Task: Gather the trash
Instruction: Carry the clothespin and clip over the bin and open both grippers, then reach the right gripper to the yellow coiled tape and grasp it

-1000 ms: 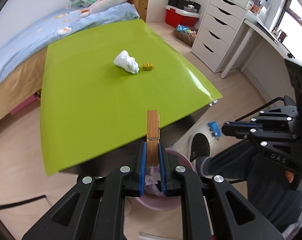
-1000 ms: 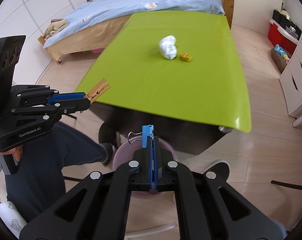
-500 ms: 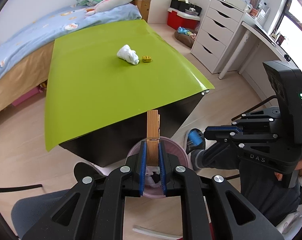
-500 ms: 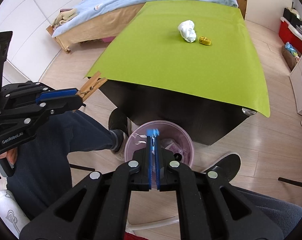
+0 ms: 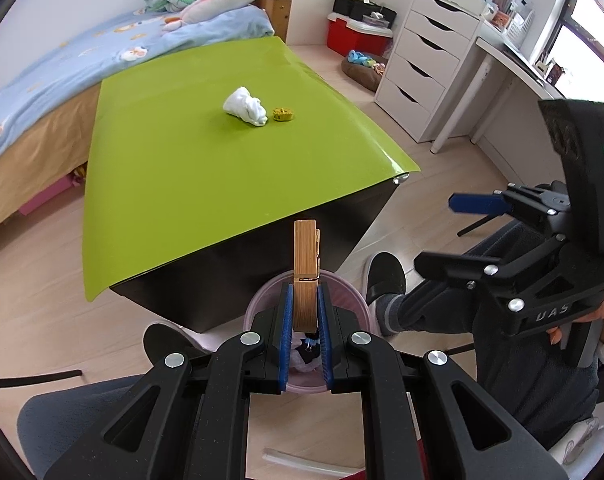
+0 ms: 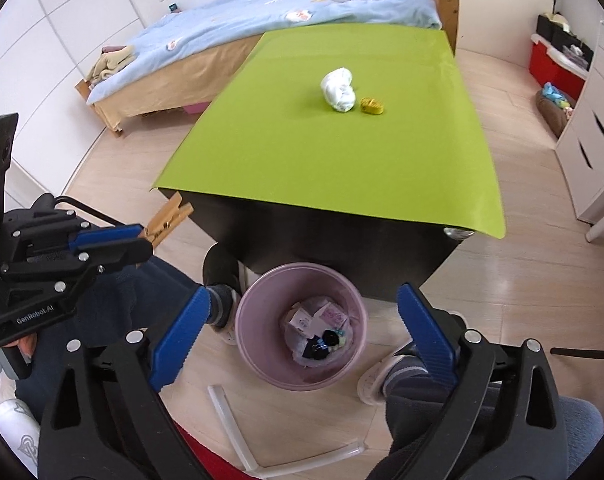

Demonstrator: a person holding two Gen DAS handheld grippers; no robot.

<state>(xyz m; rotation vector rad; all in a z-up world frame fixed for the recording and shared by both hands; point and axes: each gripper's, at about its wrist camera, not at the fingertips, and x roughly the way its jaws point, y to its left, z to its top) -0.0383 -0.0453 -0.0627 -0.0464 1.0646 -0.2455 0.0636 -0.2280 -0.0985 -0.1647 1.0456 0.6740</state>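
One wooden clothespin [image 5: 305, 276], upright, is pinched in the left gripper [image 5: 305, 312] directly above the pink bin [image 6: 302, 326]; right gripper [image 6: 302, 330] gapes empty.

- The bin [image 5: 354, 300] is mostly hidden behind the left gripper [image 5: 305, 316] and its peg [image 5: 305, 276] in the left view.
- Items in the bin [image 6: 322, 336] are too small to identify.
- The table's [image 6: 342, 160] legs are hidden under the green cover.
- The bed [image 6: 242, 40] is cut off at the far edge.
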